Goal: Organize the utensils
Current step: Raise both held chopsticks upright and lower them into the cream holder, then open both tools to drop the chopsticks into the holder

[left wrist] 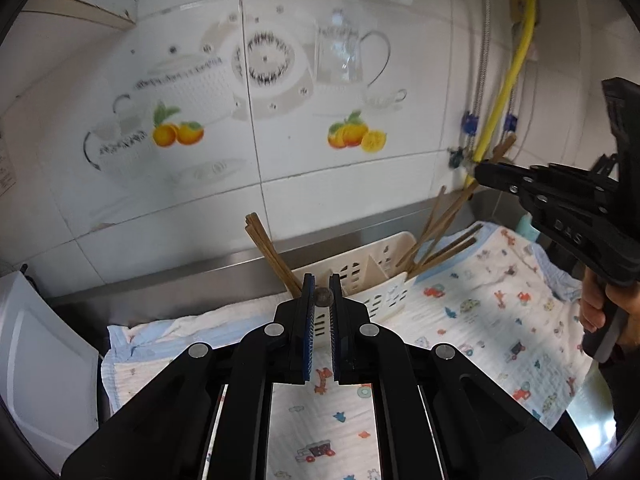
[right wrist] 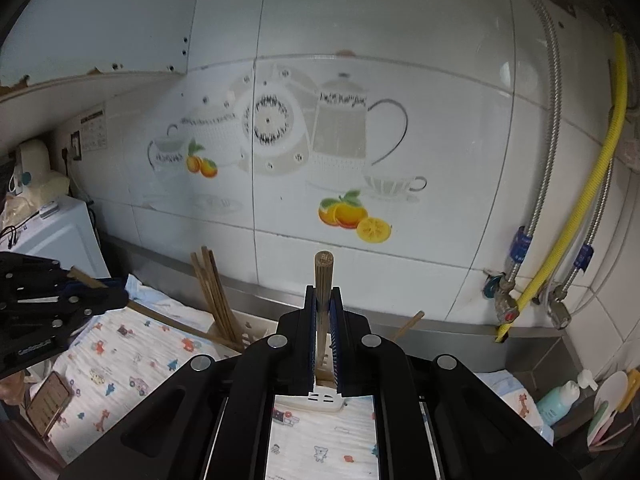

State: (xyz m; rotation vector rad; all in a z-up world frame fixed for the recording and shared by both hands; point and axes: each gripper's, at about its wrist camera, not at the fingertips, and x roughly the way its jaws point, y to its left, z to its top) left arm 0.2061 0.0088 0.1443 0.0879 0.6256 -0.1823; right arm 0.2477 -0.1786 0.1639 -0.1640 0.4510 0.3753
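Steel counter (left wrist: 192,280) carried a printed cloth (left wrist: 480,312); white utensil caddy (left wrist: 372,276) sat at its 12 o'clock edge.

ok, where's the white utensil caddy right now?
The white utensil caddy sits on the printed cloth against the steel backsplash, just ahead of the left gripper, with chopstick bundles standing at both ends.

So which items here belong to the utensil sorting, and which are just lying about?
Job: brown wooden chopsticks, white slotted plastic utensil caddy, left gripper, right gripper.
Lying about: teal pump bottle, yellow gas hose, cartoon-print cloth.
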